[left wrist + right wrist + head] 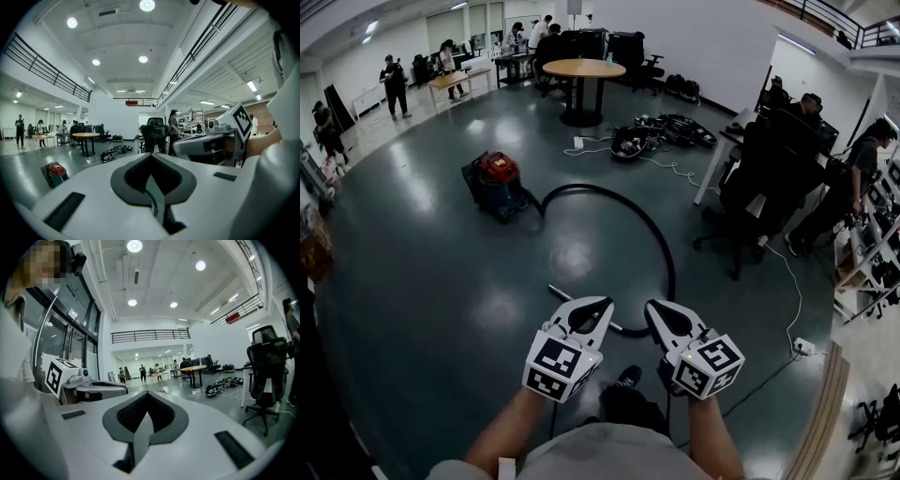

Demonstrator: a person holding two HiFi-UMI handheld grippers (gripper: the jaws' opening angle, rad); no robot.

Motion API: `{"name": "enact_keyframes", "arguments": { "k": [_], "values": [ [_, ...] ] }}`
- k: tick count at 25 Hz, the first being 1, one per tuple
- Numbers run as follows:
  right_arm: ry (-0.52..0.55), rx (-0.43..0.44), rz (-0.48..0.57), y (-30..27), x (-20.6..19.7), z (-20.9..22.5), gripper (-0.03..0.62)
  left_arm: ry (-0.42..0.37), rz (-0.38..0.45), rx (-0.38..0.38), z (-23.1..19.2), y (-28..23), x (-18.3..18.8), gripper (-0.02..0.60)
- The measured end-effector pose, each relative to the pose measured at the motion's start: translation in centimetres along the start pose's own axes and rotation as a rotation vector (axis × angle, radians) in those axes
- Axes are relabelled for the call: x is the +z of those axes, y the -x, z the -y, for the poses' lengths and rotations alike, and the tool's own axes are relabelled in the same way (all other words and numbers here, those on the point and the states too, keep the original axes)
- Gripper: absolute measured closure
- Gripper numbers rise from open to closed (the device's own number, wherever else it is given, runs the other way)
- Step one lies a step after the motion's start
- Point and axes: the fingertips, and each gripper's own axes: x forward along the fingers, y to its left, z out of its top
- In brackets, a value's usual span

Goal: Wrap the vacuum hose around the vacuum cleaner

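Observation:
The vacuum cleaner [497,183], red on top with a dark teal body, stands on the dark floor well ahead of me; it also shows small at the left edge of the left gripper view [56,172]. Its black hose [661,244] curves from the body in a wide arc to the right and back toward me, ending in a silver wand [572,300] on the floor just beyond the grippers. My left gripper [602,305] [151,180] and right gripper [654,309] [146,420] are held side by side above the floor, both shut and empty.
A round wooden table [584,67] stands behind the vacuum, with bags and cables [661,133] on the floor to its right. Desks, office chairs [741,202] and people fill the right side. A white cable leads to a power strip [803,345]. My shoe [628,377] is below.

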Motion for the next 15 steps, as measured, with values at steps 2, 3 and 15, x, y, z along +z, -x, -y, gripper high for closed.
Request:
{"name": "enact_keyframes", "arguments": {
  "k": [2,3,15],
  "values": [
    [-0.008,0.007,0.002,-0.5,0.1,0.9,0.589,0.000,-0.008,0.011,-0.7,-0.9,-0.1,0.574],
    [-0.012,0.010,0.004,-0.8,0.1,1.5,0.589,0.000,-0.013,0.017,-1.1,-1.5,-0.2,0.574],
    [-0.078,0.022,0.014,-7.8,0.7,11.2,0.589,-0.001,-0.089,0.012,-7.0,-12.0,-1.0,0.574]
  ]
}}
